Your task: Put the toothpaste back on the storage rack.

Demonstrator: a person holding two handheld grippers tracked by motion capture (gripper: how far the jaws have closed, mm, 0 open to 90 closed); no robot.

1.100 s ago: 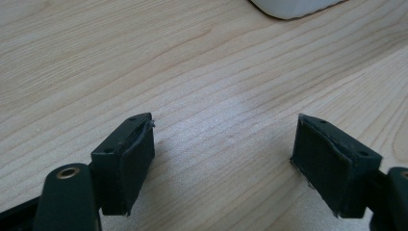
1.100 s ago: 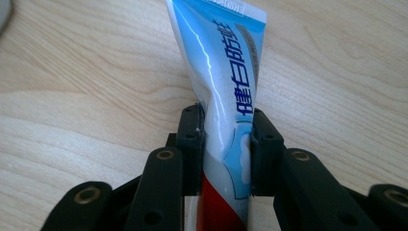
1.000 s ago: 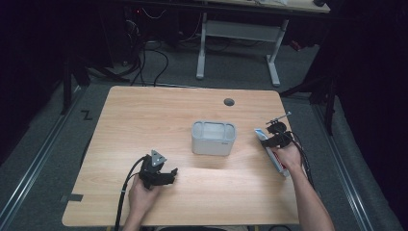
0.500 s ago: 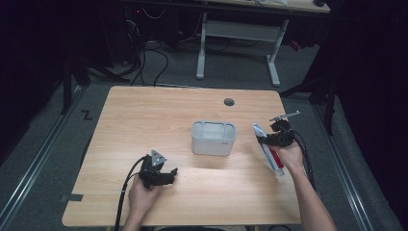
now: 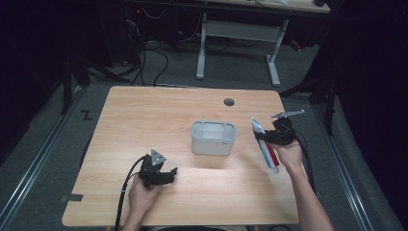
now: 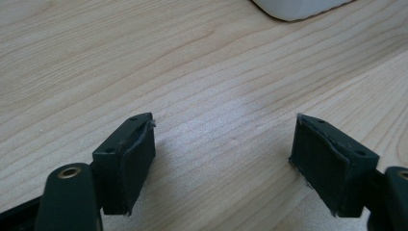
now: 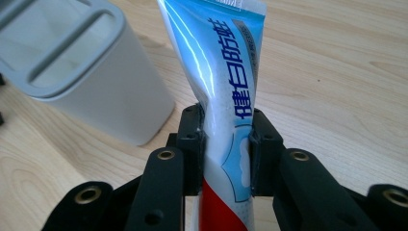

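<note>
Right gripper (image 5: 273, 135) clamped the toothpaste tube (image 7: 226, 96) just right of the grey holder (image 5: 213, 138), likely mid-carry, next needing tip alignment over a slot; left gripper (image 6: 223, 159) rested released near-left of it.

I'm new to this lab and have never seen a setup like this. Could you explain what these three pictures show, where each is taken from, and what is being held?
No robot here: a person at a wooden table holds a hand-operated two-jaw gripper in each hand. The high view looks down from above the person's side. The other two pictures come from cameras riding on the grippers, looking along their black jaws.

The left gripper sits low over bare wood near the table's front, jaws wide apart and holding nothing. The right gripper is shut on a toothpaste tube, blue and white with a red end, clamped around its middle.

In the middle of the table stands a grey slotted holder, beside the tube.
</note>
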